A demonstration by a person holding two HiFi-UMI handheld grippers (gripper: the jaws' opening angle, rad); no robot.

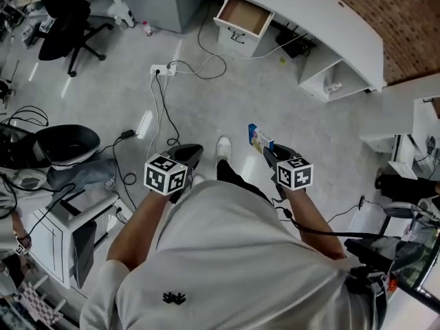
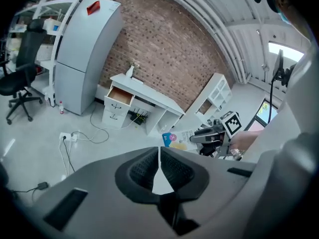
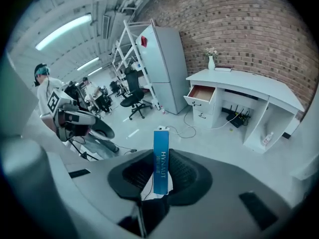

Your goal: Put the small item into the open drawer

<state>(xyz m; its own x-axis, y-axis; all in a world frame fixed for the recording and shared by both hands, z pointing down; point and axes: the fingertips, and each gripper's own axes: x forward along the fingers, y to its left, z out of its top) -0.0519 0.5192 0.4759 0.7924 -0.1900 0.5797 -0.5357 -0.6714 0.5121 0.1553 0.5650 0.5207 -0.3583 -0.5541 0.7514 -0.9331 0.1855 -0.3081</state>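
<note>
A small blue box (image 3: 160, 161) is being pinched edge-on by the right gripper (image 1: 271, 153). The left gripper (image 2: 159, 159) is being held pressed together, empty. The open drawer (image 1: 244, 16) is being faced, well apart.

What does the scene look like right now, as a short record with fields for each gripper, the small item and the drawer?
drawer: open, in the white desk, across the floor from the person
blue box: upright in the right gripper, fingers closed on it
left gripper: fingers together, nothing between them
power strip: on the floor between the person and the desk
task state: box not yet in the drawer
</note>
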